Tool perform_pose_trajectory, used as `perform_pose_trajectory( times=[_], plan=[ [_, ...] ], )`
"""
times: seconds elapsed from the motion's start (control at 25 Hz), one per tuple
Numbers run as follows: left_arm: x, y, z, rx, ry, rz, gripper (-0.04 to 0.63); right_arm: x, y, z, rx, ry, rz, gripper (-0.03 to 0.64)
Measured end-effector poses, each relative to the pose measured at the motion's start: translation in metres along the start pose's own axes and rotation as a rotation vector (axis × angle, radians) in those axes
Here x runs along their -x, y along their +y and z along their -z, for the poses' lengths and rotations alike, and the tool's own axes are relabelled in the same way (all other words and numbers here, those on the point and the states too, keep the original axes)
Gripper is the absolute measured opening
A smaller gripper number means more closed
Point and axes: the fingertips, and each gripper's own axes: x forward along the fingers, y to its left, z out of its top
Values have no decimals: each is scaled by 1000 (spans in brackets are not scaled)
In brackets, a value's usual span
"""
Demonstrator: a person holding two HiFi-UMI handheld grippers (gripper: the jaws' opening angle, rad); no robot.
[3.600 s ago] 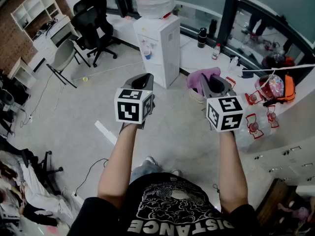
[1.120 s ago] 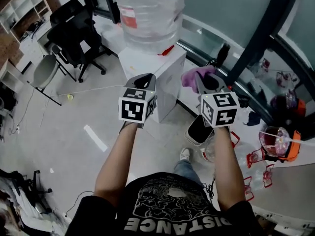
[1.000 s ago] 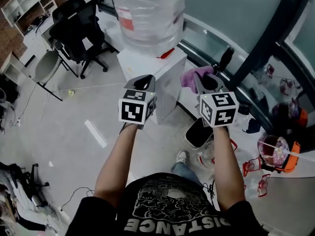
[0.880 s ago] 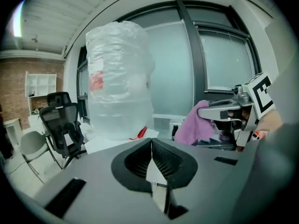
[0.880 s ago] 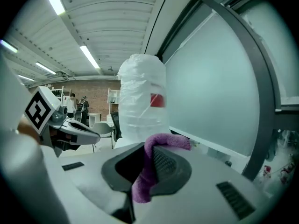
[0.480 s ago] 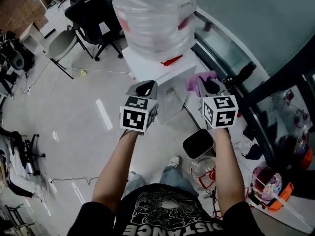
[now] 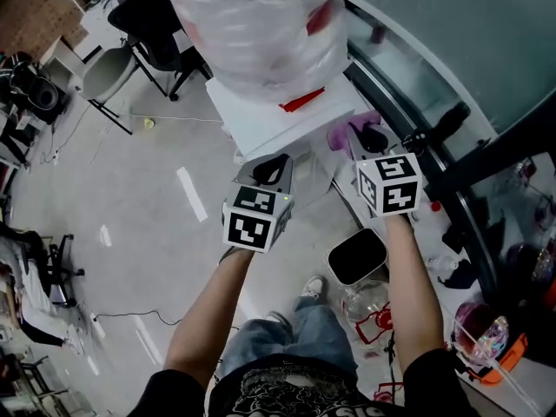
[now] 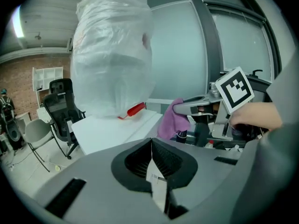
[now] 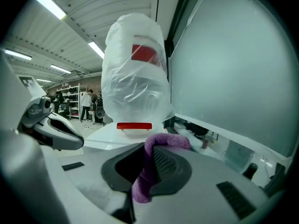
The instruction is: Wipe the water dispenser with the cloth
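Observation:
The white water dispenser (image 7: 261, 115) stands just beyond both grippers, with a big plastic-wrapped bottle (image 7: 252, 24) on top. My right gripper (image 7: 369, 137) is shut on a purple cloth (image 7: 340, 134), held beside the dispenser's right top corner. In the right gripper view the cloth (image 9: 154, 153) hangs folded between the jaws, with the dispenser top (image 9: 117, 136) and bottle (image 9: 135, 73) straight ahead. My left gripper (image 7: 274, 165) is shut with nothing in it, just short of the dispenser's front edge. The left gripper view shows the cloth (image 8: 169, 120) at the right.
A red strip (image 7: 302, 102) lies on the dispenser top. A black bin (image 7: 356, 256) and a water jug (image 7: 365, 307) stand on the floor under my right arm. Office chairs (image 7: 148, 16) stand at the left rear. A window ledge (image 7: 417, 102) runs along the right.
The view has closed in on the dispenser, which now lies directly before both grippers. My left gripper has shifted right and lower. The cloth stays gripped in the right gripper.

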Motion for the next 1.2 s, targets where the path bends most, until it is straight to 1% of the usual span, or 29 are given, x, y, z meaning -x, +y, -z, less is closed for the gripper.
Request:
perform_pose_trajectory(
  times=[0.24,0.4,0.48,0.64,0.84,1.08,1.2],
  plan=[
    [-20,2,37,-2,-4,6,26,-23,1,4,50,-41,9,32],
    [-26,5,52,-12,-38,20,26,-31,5,11,72,-64,24,32],
    [-28,1,58,-30,-61,30,26,-31,6,16,72,-81,31,32],
    [-40,-8,77,-33,-96,41,26,-34,8,31,84,-113,42,32],
    [-65,-25,111,-53,-114,71,26,-37,7,61,93,-141,59,32],
    [-95,-27,152,-62,-142,69,26,-52,13,104,114,-161,63,32],
    [-107,-29,173,-78,-156,70,26,-61,17,129,124,-169,63,32]
  ],
)
